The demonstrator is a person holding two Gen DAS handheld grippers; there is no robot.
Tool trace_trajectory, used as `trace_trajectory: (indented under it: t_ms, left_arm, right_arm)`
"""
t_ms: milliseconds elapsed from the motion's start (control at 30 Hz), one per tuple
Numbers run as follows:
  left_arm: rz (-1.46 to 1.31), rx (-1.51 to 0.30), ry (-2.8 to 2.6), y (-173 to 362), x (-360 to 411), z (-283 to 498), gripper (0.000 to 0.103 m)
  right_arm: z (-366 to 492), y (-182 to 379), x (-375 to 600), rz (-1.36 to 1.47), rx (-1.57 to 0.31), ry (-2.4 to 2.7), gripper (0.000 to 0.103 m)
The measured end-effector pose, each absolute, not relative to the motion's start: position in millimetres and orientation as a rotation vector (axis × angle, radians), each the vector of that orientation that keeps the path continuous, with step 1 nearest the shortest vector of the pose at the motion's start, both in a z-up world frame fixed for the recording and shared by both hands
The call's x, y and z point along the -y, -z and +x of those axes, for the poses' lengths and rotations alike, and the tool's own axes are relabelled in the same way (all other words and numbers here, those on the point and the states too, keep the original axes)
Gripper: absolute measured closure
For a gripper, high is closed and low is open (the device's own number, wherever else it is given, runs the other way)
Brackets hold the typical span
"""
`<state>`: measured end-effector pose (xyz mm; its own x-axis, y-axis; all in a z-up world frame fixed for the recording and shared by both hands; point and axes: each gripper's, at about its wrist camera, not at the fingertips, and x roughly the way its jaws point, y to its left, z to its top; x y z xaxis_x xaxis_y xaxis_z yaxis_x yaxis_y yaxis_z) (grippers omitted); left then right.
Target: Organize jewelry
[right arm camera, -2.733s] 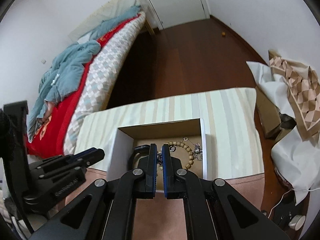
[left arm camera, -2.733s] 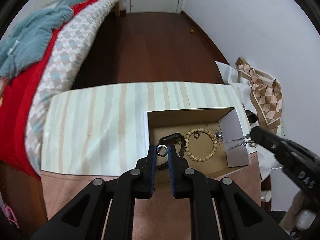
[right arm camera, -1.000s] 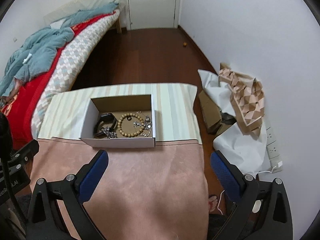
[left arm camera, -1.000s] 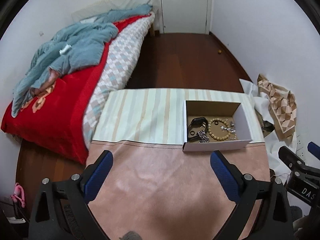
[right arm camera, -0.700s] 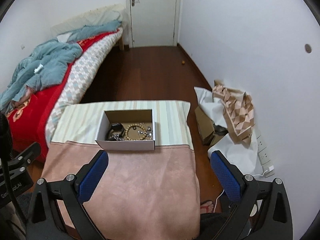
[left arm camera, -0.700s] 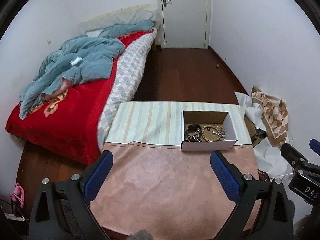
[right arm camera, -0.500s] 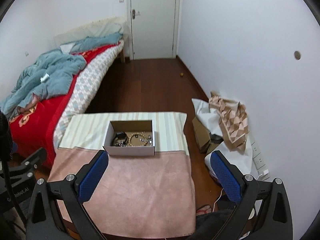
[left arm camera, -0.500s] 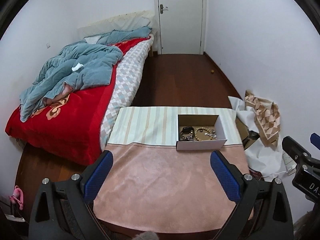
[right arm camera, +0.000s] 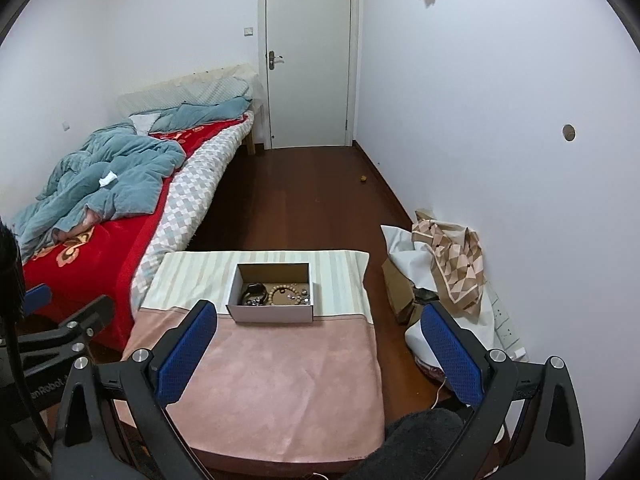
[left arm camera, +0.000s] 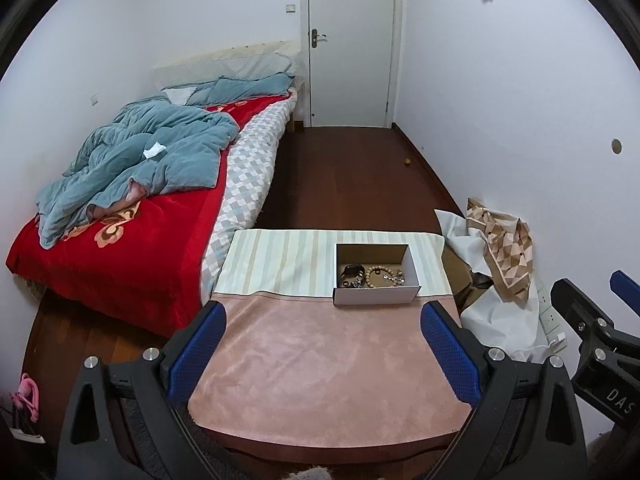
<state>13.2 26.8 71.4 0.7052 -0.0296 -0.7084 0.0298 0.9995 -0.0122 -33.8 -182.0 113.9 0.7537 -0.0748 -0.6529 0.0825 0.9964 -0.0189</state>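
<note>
Left gripper (left arm camera: 322,356) and right gripper (right arm camera: 318,354) both spread wide, empty, above near table edge. Box (left arm camera: 376,295) at far side on striped cloth (left arm camera: 280,264), holding bead bracelet (left arm camera: 374,276), other jewelry.

"DAS" on right claw (left arm camera: 618,296) — "nRobot" on left claw (right arm camera: 40,296)

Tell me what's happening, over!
Left gripper open, empty. Right gripper open, empty. Jewelry sits in the box on the table. Nothing in the way.

Bare cloth (left arm camera: 320,360) before box (left arm camera: 376,295)
</note>
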Motion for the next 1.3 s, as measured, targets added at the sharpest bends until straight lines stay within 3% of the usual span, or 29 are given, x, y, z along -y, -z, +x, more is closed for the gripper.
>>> trace_trajectory:
  t_ms: [500, 900, 1300]
  left_arm:
    - [0.017, -0.799, -0.015, -58, -20, 64, 0.0]
    - [0.024, -0.922, -0.067, -18, -19, 123, 0.0]
    - [0.016, -1.02, -0.018, -13, -7, 148, 0.0]
  right_arm:
    - [24, -88, 194, -0.011, -0.772, 0.125, 0.0]
    - [102, -39, 201, -0.006, -0.907, 0.114, 0.0]
    - [137, -33, 204, -0.011, -0.977, 0.093, 0.0]
